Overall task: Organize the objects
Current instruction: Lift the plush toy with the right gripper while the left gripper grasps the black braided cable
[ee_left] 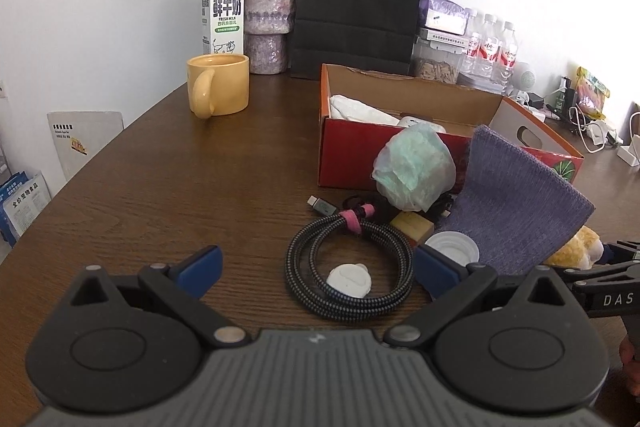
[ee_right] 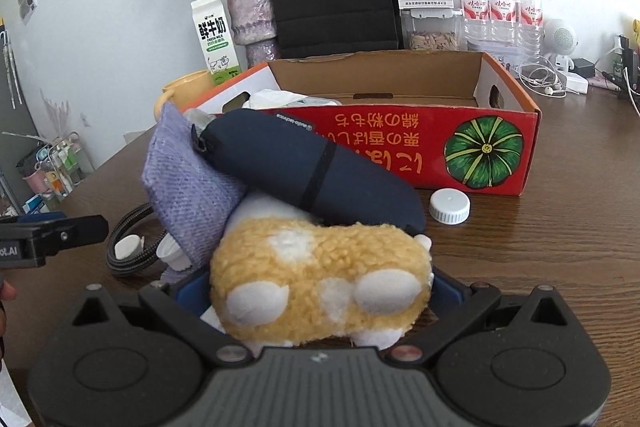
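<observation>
Our right tongs (ee_right: 320, 301) sit around the plush toy (ee_right: 320, 279), blue pads flanking its sides; whether they have closed fully we cannot tell. The toy lies crosswise between the fingers on the counter (ee_right: 540, 259), its long axis left to right, under the dark pouch (ee_right: 312, 167) and beside the purple cloth (ee_right: 188, 179). The red box (ee_right: 440, 147) stands straight ahead, just beyond. Our left tongs (ee_left: 316, 267) hang wide open and empty, above the coiled cable (ee_left: 348, 263), so the right is nearer.

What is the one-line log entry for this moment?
left gripper: open, over coiled cable | right gripper: jaws around plush toy | box: open
</observation>
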`<action>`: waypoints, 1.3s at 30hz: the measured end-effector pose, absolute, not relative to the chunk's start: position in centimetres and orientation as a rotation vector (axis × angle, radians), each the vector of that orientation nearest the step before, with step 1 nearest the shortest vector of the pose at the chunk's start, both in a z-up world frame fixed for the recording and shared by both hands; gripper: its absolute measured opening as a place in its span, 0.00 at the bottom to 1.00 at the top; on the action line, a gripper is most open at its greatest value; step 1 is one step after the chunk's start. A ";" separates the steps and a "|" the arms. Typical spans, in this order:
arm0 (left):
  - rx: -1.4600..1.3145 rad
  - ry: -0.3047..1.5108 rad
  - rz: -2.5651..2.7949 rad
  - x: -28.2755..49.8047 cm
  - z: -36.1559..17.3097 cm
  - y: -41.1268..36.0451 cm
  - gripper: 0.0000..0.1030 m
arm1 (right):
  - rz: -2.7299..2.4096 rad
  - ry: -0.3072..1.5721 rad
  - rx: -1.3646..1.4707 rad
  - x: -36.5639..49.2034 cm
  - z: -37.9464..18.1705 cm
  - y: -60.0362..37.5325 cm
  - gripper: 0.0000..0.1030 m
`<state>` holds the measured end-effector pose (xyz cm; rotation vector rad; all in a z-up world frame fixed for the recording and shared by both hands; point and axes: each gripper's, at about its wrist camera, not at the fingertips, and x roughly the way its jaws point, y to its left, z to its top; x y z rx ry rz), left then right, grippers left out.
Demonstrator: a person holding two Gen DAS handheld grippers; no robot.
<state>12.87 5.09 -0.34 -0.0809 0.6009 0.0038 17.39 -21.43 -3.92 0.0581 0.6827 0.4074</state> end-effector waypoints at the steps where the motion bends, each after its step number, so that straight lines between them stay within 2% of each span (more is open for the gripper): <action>1: -0.081 0.602 0.004 12.9 -0.4 5.1 1.00 | 0.407 0.686 0.060 17.5 -4.0 -21.4 1.00; 6: -0.084 0.610 0.008 13.0 -0.5 5.1 1.00 | 0.386 0.692 0.056 17.6 -4.0 -21.1 0.99; 17: -0.084 0.609 0.009 12.8 -0.4 5.3 1.00 | 0.394 0.621 0.033 16.2 -3.2 -21.1 0.91; 39: 0.097 0.777 -0.096 17.4 -2.5 3.4 1.00 | 0.422 0.566 0.021 13.3 -3.2 -22.0 0.90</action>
